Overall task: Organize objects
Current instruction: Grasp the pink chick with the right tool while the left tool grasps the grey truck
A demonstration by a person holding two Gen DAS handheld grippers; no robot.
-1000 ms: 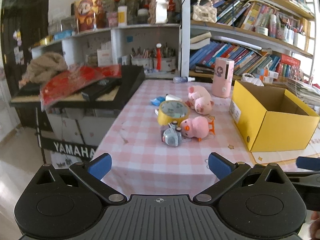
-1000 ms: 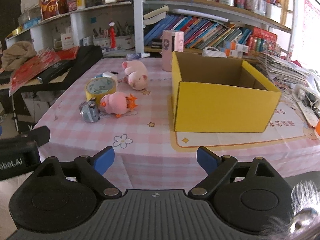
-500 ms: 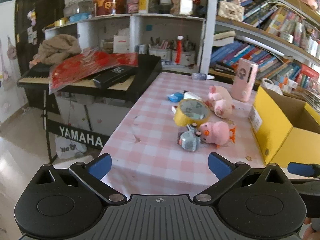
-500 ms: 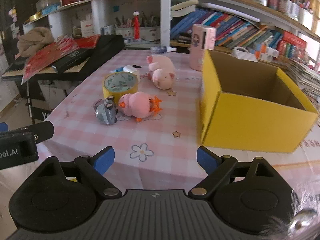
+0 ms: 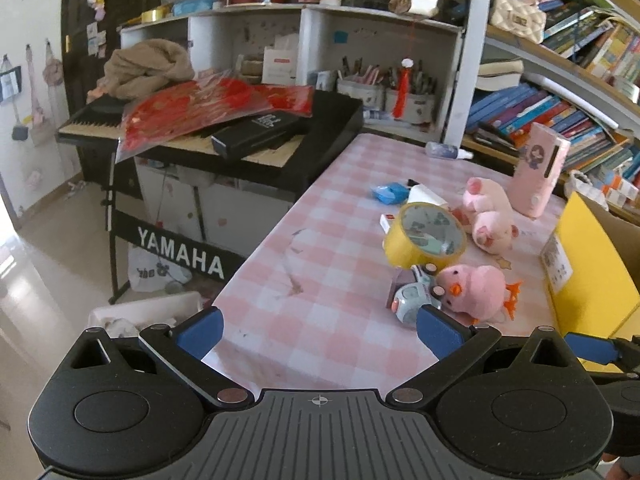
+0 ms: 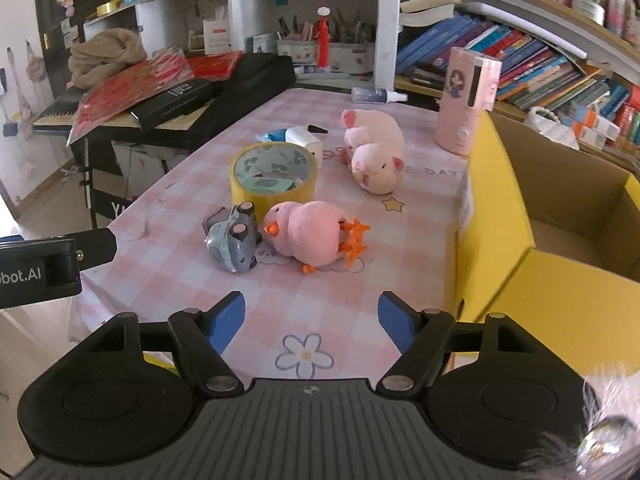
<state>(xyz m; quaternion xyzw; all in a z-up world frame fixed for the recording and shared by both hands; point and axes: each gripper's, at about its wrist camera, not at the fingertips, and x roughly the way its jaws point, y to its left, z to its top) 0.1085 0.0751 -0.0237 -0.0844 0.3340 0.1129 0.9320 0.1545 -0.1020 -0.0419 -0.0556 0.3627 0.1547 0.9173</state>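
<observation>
The yellow box (image 6: 560,240) at the tabletop's right edge stands open; the part of its floor in view is bare. The pink chick (image 6: 312,236), toy car (image 6: 234,240) and tape roll (image 6: 274,176) lie mid-table, ahead of the right gripper (image 6: 312,316) and left gripper (image 5: 318,330), both spread wide and holding nothing.

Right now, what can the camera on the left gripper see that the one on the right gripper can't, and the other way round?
Only the left wrist view shows the YAMAHA lettering on the keyboard stand, the floor and the white handbag on the shelf. Only the right wrist view looks down into the yellow box, which looks empty, and shows a flower print on the tablecloth. Both show the pink chick plush, the grey toy car, the yellow tape roll, the pink pig plush and the pink cylinder. Both the left gripper and right gripper are open and empty.
</observation>
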